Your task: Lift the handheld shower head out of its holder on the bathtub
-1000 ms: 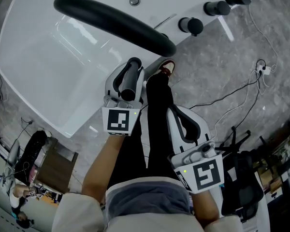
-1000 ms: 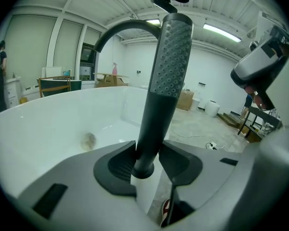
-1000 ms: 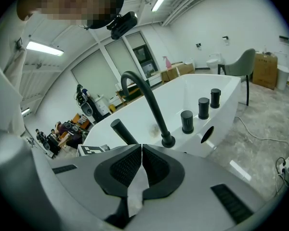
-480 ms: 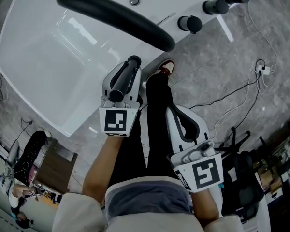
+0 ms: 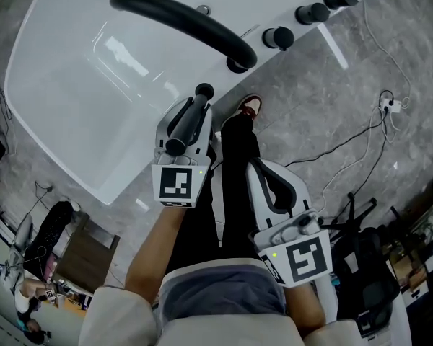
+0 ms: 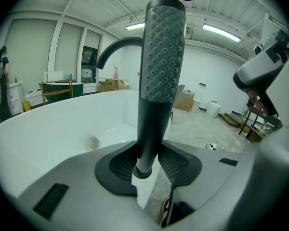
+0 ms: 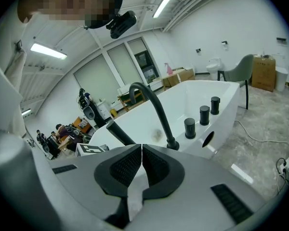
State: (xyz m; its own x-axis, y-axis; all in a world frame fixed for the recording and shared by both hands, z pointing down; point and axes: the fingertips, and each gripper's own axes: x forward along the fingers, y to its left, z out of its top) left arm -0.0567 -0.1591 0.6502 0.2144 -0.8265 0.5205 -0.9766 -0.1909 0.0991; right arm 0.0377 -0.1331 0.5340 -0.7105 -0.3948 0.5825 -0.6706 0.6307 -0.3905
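Note:
The handheld shower head (image 5: 188, 120) is a dark stick with a dotted grey face (image 6: 162, 57). It stands up between the pads of my left gripper (image 5: 199, 104), which is shut on its handle just above the lower end (image 6: 143, 170). Those jaws have just been closing on it. The shower head hangs beside the near rim of the white bathtub (image 5: 72, 114), free of the tub. A dark oval opening (image 7: 207, 138) shows in the tub's rim by the knobs. My right gripper (image 5: 264, 167) hangs lower over the floor, its pads (image 7: 128, 165) together with nothing between them.
A black arched spout (image 5: 179, 16) crosses the tub, and three black knobs (image 5: 278, 37) stand along its rim. Cables (image 5: 346, 144) and a power strip (image 5: 393, 105) lie on the grey stone floor at the right. The person's leg and shoe (image 5: 250, 105) are between the grippers.
Both grippers have lifted a little. The left one has tilted with the shower head in it. The tub and spout have shifted up and right in the head view.

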